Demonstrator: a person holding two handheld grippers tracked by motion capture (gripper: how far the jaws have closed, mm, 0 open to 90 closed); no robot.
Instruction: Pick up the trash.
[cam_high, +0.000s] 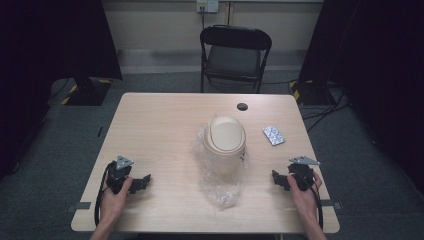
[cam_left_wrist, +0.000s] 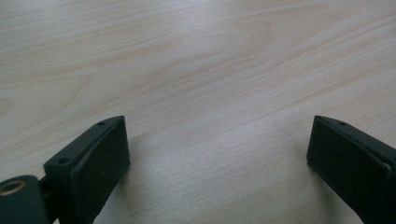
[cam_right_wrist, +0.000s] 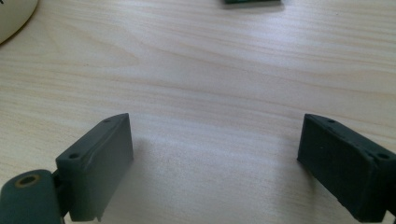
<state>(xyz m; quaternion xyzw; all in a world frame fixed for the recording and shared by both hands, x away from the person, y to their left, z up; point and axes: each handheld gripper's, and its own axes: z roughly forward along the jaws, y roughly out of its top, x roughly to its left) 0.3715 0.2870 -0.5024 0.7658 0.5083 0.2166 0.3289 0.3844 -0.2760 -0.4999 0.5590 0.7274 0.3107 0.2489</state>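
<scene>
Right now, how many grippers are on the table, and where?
2. The left gripper rests near the table's front left corner; the right gripper near its front right corner. Both have open, empty jaws.

— What sits nearest the tools?
— A small beige bin (cam_high: 224, 140) with a swing lid, mid-table, upright, the lid tilted slightly toward the near edge.
— Anything under it?
— A crumpled clear plastic bag (cam_high: 220, 187); the bin stands on its far part, and the loose end trails toward the near edge.
— And to the side?
— A silver blister pack (cam_high: 273, 135), flat, apart from the bin on its right.
</scene>
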